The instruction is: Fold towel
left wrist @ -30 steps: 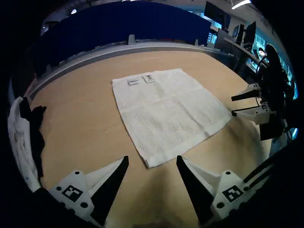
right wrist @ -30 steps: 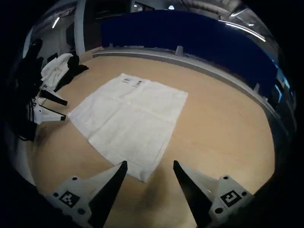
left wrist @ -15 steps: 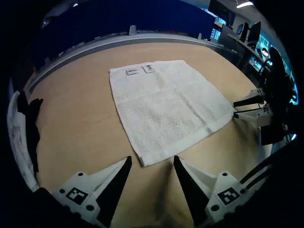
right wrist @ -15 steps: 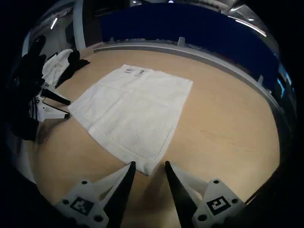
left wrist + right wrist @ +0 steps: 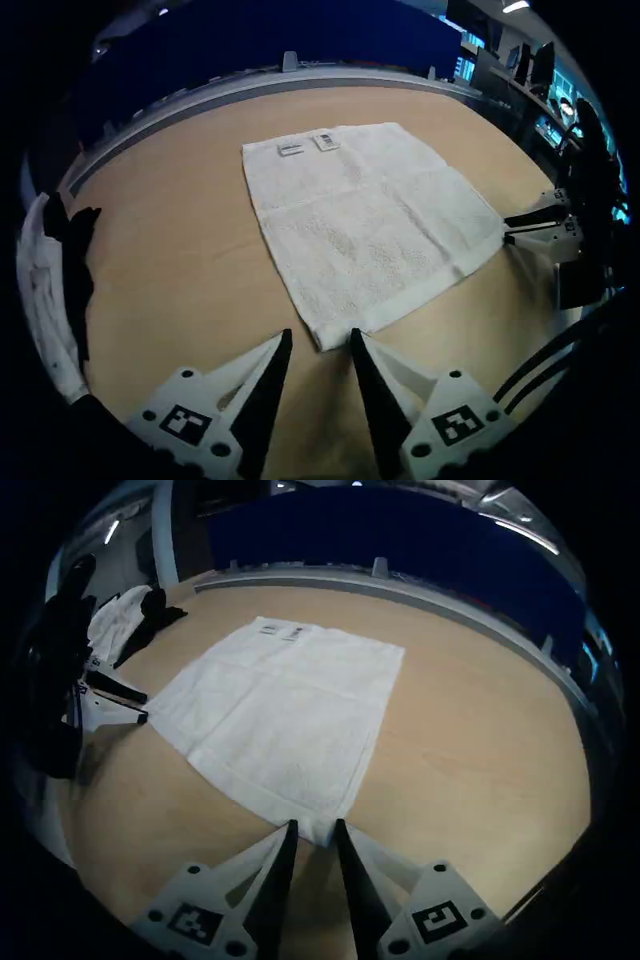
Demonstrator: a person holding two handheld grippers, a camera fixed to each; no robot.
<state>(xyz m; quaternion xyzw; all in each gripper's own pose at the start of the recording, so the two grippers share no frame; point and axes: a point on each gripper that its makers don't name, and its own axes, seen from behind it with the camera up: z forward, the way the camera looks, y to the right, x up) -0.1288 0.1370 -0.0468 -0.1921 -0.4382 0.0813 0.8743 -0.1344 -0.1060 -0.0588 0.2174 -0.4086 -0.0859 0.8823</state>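
In the left gripper view, a heap of white and black cloth (image 5: 50,296) lies at the far left edge of the wooden table (image 5: 168,240). A blue partition (image 5: 240,40) runs across the top of the frame. The white towel (image 5: 360,224) is spread flat in the middle, with two small labels (image 5: 308,146) near its far edge. At the bottom centre, the left gripper (image 5: 318,340) has its fingers drawn close together but with a gap showing. The towel's nearest corner sits in that gap, and neither finger visibly presses on it. At the right edge, the right gripper (image 5: 506,230) points its tips at the towel's right-hand corner, and a dark sleeve (image 5: 592,192) rises behind it

In the right gripper view, the left gripper (image 5: 144,708) is at the left edge, its tips just beside the towel's left corner. The cloth heap (image 5: 124,622) is in the upper left. The towel (image 5: 280,704) fills the centre of the table (image 5: 480,736), below the partition (image 5: 400,536). At the bottom centre, the right gripper (image 5: 315,826) is narrowed to a slim gap that straddles the nearest towel corner, without a clear pinch
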